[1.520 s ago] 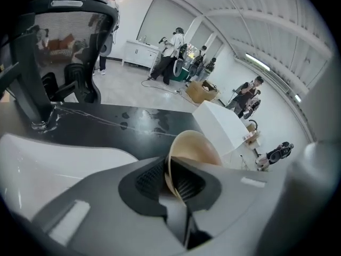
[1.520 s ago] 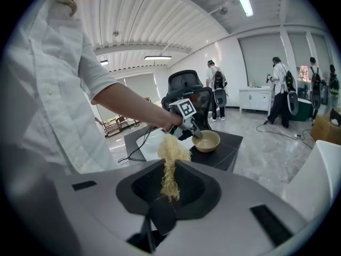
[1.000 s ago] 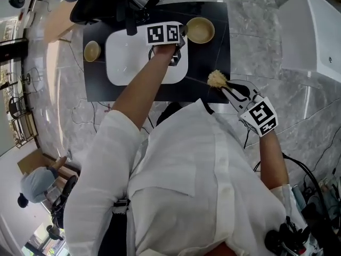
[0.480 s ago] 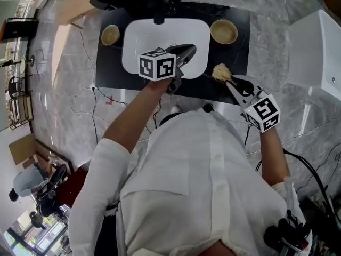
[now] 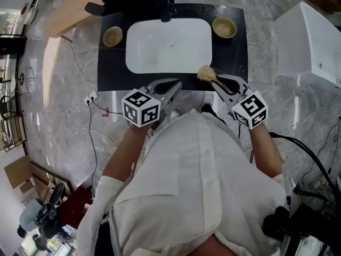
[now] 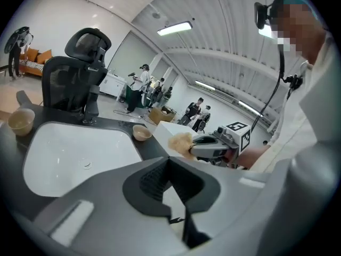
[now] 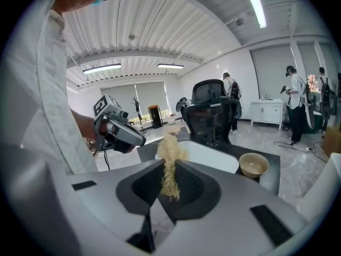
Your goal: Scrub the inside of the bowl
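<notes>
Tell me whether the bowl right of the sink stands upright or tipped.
Upright. The bowl rests on its base on the dark counter, rim level, opening facing up; the head view looks down into it.

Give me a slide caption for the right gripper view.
Right gripper shut on a straw scrubber, white sink and tan bowl beyond.

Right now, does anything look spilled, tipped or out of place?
Nothing stands out. One bowl and the other bowl sit upright on the black counter, flanking the white basin. The right gripper is shut on the scrubber; the left gripper is shut, empty.
</notes>
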`<state>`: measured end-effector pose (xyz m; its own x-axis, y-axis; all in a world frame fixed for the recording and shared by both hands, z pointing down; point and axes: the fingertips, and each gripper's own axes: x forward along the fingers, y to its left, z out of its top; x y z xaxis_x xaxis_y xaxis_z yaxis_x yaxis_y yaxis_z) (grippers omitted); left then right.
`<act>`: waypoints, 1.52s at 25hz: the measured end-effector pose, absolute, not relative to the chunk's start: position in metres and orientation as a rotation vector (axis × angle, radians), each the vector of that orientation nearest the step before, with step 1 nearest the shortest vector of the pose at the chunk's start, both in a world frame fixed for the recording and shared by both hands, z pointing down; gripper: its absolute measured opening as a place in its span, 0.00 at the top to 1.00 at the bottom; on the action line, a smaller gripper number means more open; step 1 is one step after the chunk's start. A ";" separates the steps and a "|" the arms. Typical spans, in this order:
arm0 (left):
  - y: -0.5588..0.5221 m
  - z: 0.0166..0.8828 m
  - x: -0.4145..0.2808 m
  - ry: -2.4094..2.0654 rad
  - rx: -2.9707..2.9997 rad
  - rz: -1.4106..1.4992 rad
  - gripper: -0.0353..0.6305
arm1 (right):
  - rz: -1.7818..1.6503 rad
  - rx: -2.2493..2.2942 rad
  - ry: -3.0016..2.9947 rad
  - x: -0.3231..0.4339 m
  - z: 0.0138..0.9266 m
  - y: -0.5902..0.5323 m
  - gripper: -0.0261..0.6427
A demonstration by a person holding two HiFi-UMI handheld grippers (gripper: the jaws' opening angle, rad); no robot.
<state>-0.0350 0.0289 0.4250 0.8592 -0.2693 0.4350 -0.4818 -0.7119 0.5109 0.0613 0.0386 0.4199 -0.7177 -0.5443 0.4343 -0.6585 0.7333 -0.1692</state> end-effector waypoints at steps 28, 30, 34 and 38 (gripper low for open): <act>0.130 0.423 -0.127 -0.406 2.489 0.456 0.94 | 0.281 0.846 -2.586 -0.086 0.404 0.141 0.89; 0.130 0.427 -0.134 -0.417 2.490 0.456 0.94 | 0.277 0.835 -2.587 -0.092 0.408 0.142 0.89; 0.130 0.430 -0.141 -0.434 2.475 0.429 0.94 | 0.264 0.818 -2.588 -0.098 0.407 0.142 0.89; 0.128 0.427 -0.142 -0.430 2.472 0.426 0.94 | 0.258 0.815 -2.581 -0.099 0.401 0.138 0.89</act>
